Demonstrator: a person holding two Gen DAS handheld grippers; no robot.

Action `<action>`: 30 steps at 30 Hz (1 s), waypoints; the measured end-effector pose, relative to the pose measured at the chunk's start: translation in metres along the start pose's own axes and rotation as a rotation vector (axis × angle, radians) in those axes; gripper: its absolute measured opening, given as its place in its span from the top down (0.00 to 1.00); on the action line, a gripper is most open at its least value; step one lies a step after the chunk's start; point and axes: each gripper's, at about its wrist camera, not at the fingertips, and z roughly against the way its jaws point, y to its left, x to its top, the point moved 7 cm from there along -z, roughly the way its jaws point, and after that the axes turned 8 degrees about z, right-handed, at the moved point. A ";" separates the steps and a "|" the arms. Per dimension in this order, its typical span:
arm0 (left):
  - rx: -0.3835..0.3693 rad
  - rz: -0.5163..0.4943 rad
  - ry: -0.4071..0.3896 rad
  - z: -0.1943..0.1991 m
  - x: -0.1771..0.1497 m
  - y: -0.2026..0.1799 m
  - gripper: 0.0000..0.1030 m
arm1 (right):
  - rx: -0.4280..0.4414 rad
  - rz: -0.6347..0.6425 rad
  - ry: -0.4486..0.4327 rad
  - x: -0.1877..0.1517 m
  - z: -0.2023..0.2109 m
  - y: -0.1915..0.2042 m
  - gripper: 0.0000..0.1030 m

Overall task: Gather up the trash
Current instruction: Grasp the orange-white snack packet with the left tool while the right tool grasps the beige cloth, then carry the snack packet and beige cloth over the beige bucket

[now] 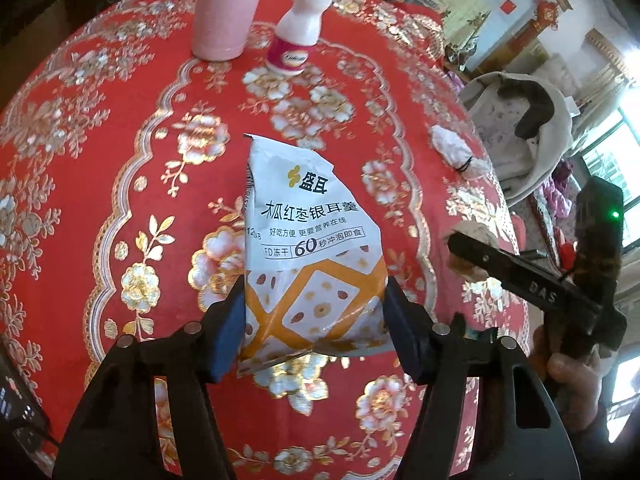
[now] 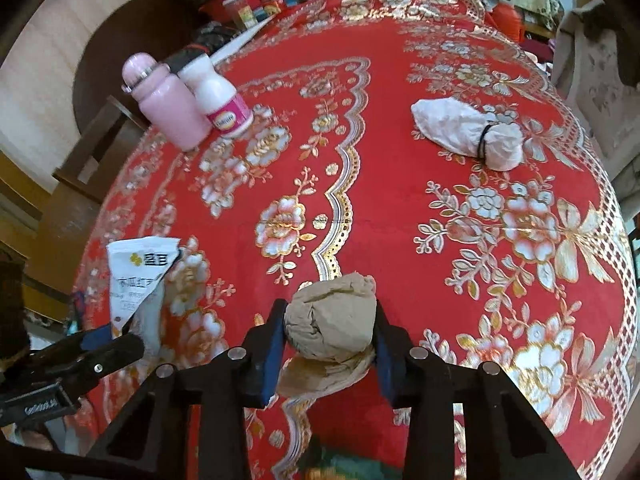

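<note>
left gripper (image 1: 314, 316) clamps torn wrapper (image 1: 308, 240): light, crinkly, slippery; hold low | right gripper (image 2: 330, 336) squeezes beige wad (image 2: 330, 320): soft, light

Two fisheye cameras, one on each hand-held tool, look steeply down along their own tongs at close range onto a counter (image 1: 100, 184) under a red flowered cloth. The left view faces across the counter, its left tongs (image 1: 312, 320) at the bottom edge and the right tongs (image 1: 460, 246) showing at its right edge. The right view looks down over the right tongs, with the left tongs at its lower left. Both views share the cloth, a pink bottle (image 1: 226, 16), a white bottle (image 1: 298, 32) and a tied white bundle (image 1: 460, 152).
</note>
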 end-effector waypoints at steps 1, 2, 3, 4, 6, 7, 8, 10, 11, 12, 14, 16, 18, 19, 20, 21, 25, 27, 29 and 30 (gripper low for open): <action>0.002 -0.010 -0.004 0.001 -0.001 -0.005 0.39 | 0.003 0.001 -0.009 -0.001 0.006 0.000 0.64; 0.002 -0.018 -0.008 0.001 -0.001 -0.010 0.39 | 0.003 0.004 -0.017 -0.001 0.010 0.000 0.64; 0.003 -0.024 -0.012 0.002 -0.002 -0.014 0.39 | 0.005 0.004 -0.024 -0.003 0.016 0.000 0.64; 0.004 -0.031 -0.015 0.004 -0.004 -0.018 0.39 | 0.007 0.002 -0.032 -0.005 0.020 0.000 0.64; 0.010 -0.054 -0.020 0.004 -0.008 -0.031 0.39 | 0.005 -0.003 -0.043 -0.009 0.029 -0.003 0.64; 0.015 -0.070 -0.023 0.005 -0.011 -0.039 0.39 | 0.001 -0.007 -0.046 -0.012 0.034 -0.007 0.64; 0.016 -0.078 -0.024 0.004 -0.012 -0.044 0.39 | -0.001 -0.014 -0.049 -0.016 0.040 -0.010 0.64; 0.017 -0.106 -0.025 0.004 -0.018 -0.060 0.39 | -0.006 -0.026 -0.055 -0.024 0.049 -0.017 0.64; 0.016 -0.115 -0.026 0.004 -0.021 -0.065 0.39 | -0.010 -0.030 -0.057 -0.028 0.053 -0.021 0.64; 0.016 -0.129 -0.026 0.003 -0.024 -0.073 0.39 | -0.016 -0.035 -0.059 -0.032 0.059 -0.025 0.64; 0.015 -0.155 -0.023 0.001 -0.030 -0.087 0.39 | -0.030 -0.049 -0.064 -0.043 0.071 -0.035 0.64; 0.010 -0.183 -0.021 -0.001 -0.037 -0.106 0.39 | -0.043 -0.062 -0.066 -0.052 0.080 -0.044 0.64; 0.007 -0.206 -0.017 -0.002 -0.044 -0.120 0.39 | -0.055 -0.078 -0.070 -0.060 0.090 -0.055 0.64; 0.003 -0.217 -0.014 -0.003 -0.048 -0.128 0.39 | -0.064 -0.089 -0.074 -0.066 0.097 -0.062 0.64; -0.001 -0.229 -0.011 -0.004 -0.052 -0.136 0.39 | -0.074 -0.101 -0.077 -0.072 0.103 -0.069 0.64; -0.005 -0.245 -0.007 -0.005 -0.056 -0.146 0.39 | -0.080 -0.110 -0.079 -0.076 0.107 -0.074 0.64; -0.023 -0.297 0.005 -0.010 -0.072 -0.178 0.39 | -0.110 -0.170 -0.089 -0.099 0.127 -0.102 0.64; -0.038 -0.327 0.013 -0.013 -0.082 -0.198 0.39 | -0.126 -0.198 -0.093 -0.112 0.138 -0.116 0.64; -0.049 -0.353 0.018 -0.016 -0.090 -0.214 0.39 | -0.145 -0.226 -0.099 -0.125 0.150 -0.132 0.64; -0.055 -0.369 0.022 -0.018 -0.095 -0.225 0.39 | -0.151 -0.235 -0.102 -0.129 0.155 -0.137 0.64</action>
